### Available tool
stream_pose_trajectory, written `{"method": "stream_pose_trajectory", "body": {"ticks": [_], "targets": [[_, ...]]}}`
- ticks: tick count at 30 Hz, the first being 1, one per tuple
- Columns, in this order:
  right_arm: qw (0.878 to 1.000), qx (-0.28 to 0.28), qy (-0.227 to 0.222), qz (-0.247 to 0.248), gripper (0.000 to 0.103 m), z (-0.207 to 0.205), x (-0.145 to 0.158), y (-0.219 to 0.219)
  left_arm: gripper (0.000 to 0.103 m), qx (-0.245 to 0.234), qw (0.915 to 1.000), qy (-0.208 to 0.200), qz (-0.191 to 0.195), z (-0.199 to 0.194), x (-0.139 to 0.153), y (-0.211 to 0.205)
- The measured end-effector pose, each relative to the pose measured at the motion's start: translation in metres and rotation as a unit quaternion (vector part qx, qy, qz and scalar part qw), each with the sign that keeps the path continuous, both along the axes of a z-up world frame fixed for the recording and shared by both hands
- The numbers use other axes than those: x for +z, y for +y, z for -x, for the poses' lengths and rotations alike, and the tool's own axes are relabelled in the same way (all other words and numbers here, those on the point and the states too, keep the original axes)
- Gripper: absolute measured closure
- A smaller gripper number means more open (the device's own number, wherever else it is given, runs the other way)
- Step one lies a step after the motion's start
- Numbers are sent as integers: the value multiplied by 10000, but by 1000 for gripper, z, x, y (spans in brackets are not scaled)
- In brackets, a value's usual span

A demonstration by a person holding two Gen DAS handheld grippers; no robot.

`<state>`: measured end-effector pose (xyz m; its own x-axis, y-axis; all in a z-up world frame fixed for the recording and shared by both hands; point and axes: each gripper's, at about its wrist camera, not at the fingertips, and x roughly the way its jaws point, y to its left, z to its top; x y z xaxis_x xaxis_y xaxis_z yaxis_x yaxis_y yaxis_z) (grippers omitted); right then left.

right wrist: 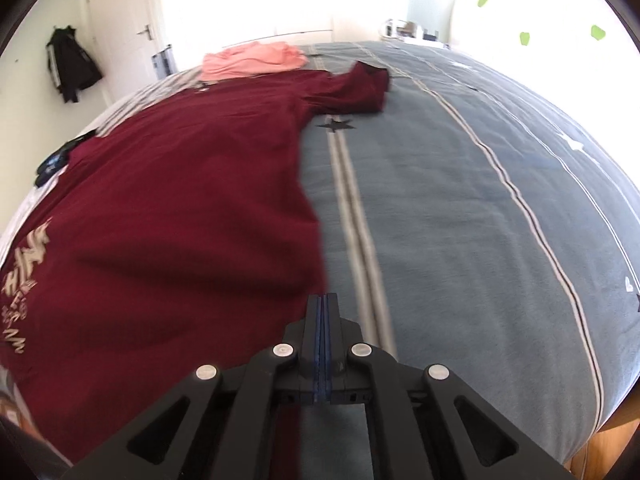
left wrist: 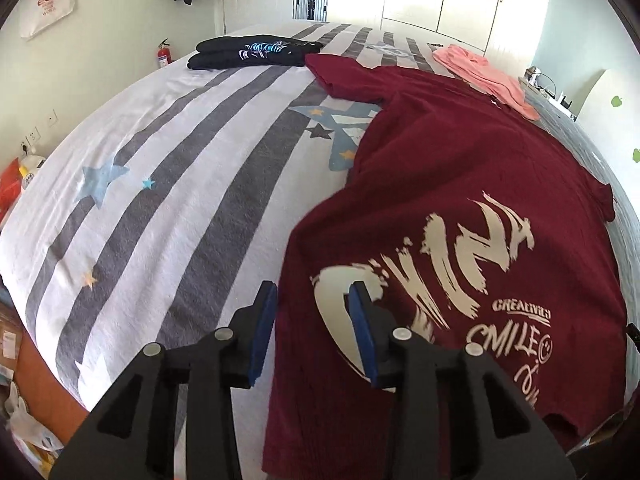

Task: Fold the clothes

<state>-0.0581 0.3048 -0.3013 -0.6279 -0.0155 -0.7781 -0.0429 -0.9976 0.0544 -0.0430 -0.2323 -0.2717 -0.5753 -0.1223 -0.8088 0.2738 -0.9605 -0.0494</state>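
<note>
A maroon T-shirt (left wrist: 460, 184) with a cream brush-style print lies spread out on the bed, hem toward me and sleeves at the far end. My left gripper (left wrist: 314, 294) is open above the shirt's left hem edge, one finger over the striped sheet and the other over the print. In the right wrist view the same maroon T-shirt (right wrist: 192, 208) fills the left half. My right gripper (right wrist: 323, 298) is shut just off the shirt's right side edge, above the blue-grey cover, with no cloth visible between its pads.
Folded black clothes (left wrist: 252, 54) are stacked at the far left of the bed (left wrist: 168, 168). A pink garment (left wrist: 486, 74) lies beyond the maroon collar. The blue-grey cover (right wrist: 480, 200) stretches to the right. A wardrobe and door stand behind the bed.
</note>
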Motion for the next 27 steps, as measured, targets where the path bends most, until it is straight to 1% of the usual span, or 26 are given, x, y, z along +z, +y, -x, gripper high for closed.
{"method": "stream_pose_trajectory", "body": {"ticks": [1, 2, 3, 5, 7, 11, 12, 14, 15, 16, 17, 18, 19, 20, 21, 24, 26, 27], "targets": [[9999, 99, 48, -46, 98, -5, 3, -8, 67, -29, 10000, -6, 34, -4, -1, 3], [9998, 181, 86, -98, 92, -11, 6, -15, 66, -57, 10000, -12, 69, -8, -2, 7], [9996, 205, 122, -141, 89, -18, 7, -21, 66, -86, 9999, -18, 103, -12, -3, 10], [9994, 241, 161, -207, 76, -27, 7, -27, 64, -143, 9997, -30, 172, -21, -4, 17], [9992, 268, 162, -251, 75, -32, 3, -29, 64, -193, 9996, -34, 194, -28, -8, 21], [9988, 321, 166, -337, 73, -43, -5, -31, 64, -271, 9996, -14, 75, -41, -22, 20], [9987, 334, 167, -359, 73, -45, -6, -32, 63, -316, 9995, -20, 84, -42, -28, 21], [9984, 360, 169, -403, 71, -50, -10, -33, 64, -412, 9989, 37, 240, -45, -36, 25], [9983, 373, 170, -424, 71, -53, -12, -34, 68, -452, 9985, 111, 275, -46, -37, 27], [9981, 387, 171, -446, 71, -56, -14, -35, 91, -489, 9982, 200, 292, -48, -36, 28], [9980, 400, 172, -468, 73, -58, -16, -35, 99, -516, 9977, 263, 340, -49, -34, 28], [9978, 413, 173, -490, 77, -61, -18, -36, 99, -540, 9972, 315, 400, -50, -32, 28], [9976, 426, 174, -511, 94, -64, -20, -37, 100, -508, 9970, 331, 477, -51, -30, 26], [9975, 439, 175, -533, 97, -66, -21, -37, 100, -454, 9968, 333, 559, -51, -28, 23], [9973, 453, 175, -555, 97, -69, -23, -38, 100, -401, 9966, 334, 641, -52, -26, 20], [9972, 433, 81, -607, 99, -72, -23, -36, 100, -37, 9976, 276, 639, -55, -21, -3], [9969, 360, 87, -689, 100, -74, -18, -32, 100, 105, 9976, 255, 633, -59, -18, -18], [9967, 304, 57, -747, 100, -74, -18, -29, 100, 101, 9974, 250, 661, -60, -17, -20]]}}
